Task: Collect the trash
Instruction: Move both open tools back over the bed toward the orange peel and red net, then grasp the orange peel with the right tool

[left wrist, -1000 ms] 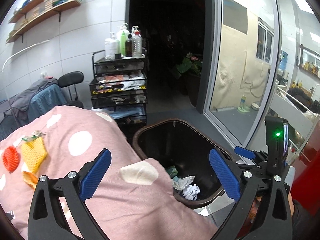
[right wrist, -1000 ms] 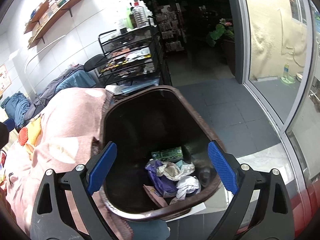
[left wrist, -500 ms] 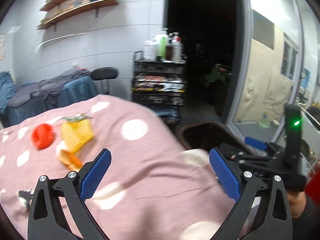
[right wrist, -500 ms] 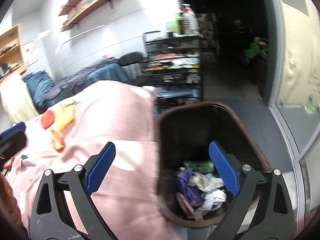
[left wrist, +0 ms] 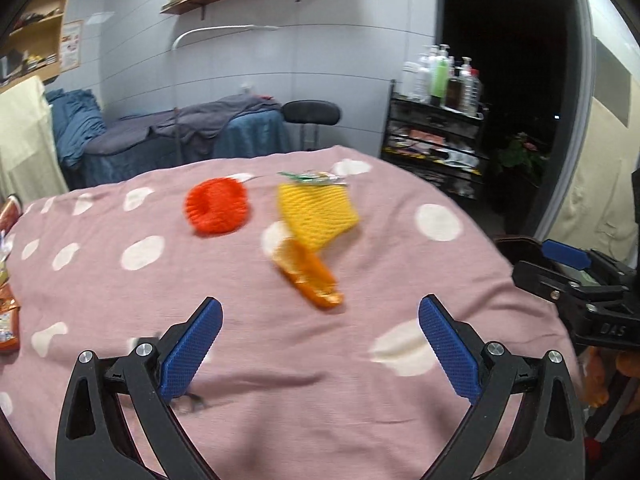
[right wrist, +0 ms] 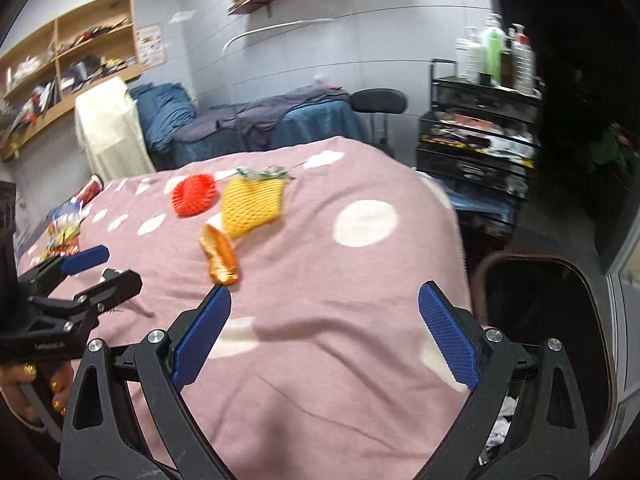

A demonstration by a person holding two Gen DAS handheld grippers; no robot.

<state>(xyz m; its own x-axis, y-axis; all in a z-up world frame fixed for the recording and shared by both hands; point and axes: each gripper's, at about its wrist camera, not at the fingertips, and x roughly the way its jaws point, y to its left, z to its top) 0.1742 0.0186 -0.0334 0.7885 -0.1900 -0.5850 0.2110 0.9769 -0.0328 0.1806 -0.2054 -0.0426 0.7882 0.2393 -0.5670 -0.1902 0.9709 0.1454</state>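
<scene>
Both tongs are spread wide w/ nothing in them: left tongs and right tongs hang over the near part of the pink dotted blanket.

The trash lies further back, mid-blanket: an orange peel, nearest, touching a yellow foam net, and a red foam net just left of it.

All look light and soft. The nets should squash, so pinch an edge. The peel may be a bit slippery; grab it across the middle.

Nothing blocks the way. The bin sits on the right by the blanket's edge. Snack packs lie far left.
</scene>
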